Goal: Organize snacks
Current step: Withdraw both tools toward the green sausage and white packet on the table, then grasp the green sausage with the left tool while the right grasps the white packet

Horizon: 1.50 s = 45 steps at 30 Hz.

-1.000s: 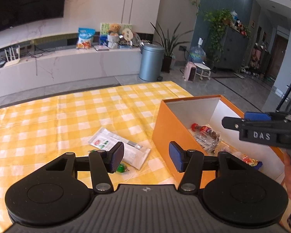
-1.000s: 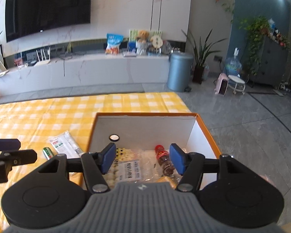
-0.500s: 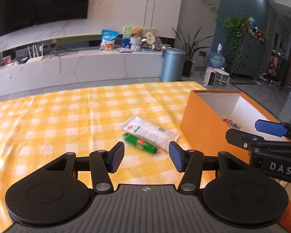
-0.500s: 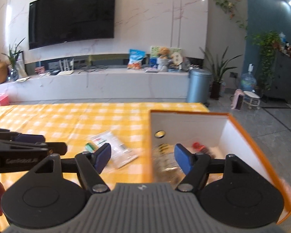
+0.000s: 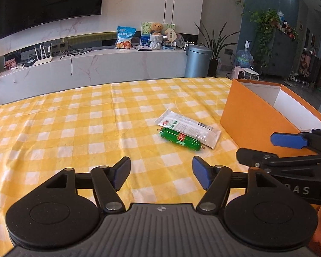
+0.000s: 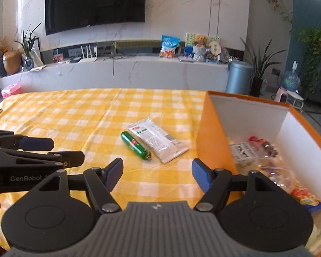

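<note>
Grippers pulled back from orange box (image 6: 214, 132) since a second ago: left gripper (image 5: 161, 174), right gripper (image 6: 157, 174) both spread, empty. Green sausage (image 5: 180, 138), white packet (image 5: 188, 126) on tablecloth (image 5: 75, 128) beside box, next to collect.

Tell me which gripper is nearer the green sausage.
Roughly equal, perhaps right. The left gripper and right gripper both hover open, short of the green sausage, flanking it.
</note>
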Each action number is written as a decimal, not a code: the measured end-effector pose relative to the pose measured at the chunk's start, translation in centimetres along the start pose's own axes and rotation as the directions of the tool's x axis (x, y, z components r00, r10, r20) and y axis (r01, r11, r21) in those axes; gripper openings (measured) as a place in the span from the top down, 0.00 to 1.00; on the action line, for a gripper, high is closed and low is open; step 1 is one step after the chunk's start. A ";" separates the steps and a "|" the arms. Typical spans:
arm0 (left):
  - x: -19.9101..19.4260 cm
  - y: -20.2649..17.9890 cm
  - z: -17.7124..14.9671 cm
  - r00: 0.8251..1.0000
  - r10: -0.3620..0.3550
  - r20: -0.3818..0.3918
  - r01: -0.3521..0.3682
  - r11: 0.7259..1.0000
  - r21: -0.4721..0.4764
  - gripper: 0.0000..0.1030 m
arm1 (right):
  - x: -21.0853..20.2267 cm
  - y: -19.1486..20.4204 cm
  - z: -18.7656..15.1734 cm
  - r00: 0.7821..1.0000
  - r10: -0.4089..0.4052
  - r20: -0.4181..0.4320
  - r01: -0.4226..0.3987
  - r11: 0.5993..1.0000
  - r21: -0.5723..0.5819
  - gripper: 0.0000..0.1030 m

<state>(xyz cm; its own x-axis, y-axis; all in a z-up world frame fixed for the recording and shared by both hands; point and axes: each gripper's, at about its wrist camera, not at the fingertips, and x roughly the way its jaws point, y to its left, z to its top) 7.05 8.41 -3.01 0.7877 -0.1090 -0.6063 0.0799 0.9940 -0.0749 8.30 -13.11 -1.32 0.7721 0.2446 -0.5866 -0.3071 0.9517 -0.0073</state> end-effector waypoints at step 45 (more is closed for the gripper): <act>13.2 2.1 4.8 0.942 -0.200 -0.270 0.107 0.941 -0.322 0.66 | 13.8 2.4 3.5 0.958 0.013 -0.286 -0.053 0.990 -0.132 0.70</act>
<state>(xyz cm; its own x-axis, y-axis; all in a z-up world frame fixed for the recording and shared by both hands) 20.52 9.10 -7.40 0.5613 -0.3042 -0.7697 -0.0370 0.9199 -0.3905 20.16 -6.85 -6.56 0.5768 0.1939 -0.7935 -0.4184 0.9044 -0.0832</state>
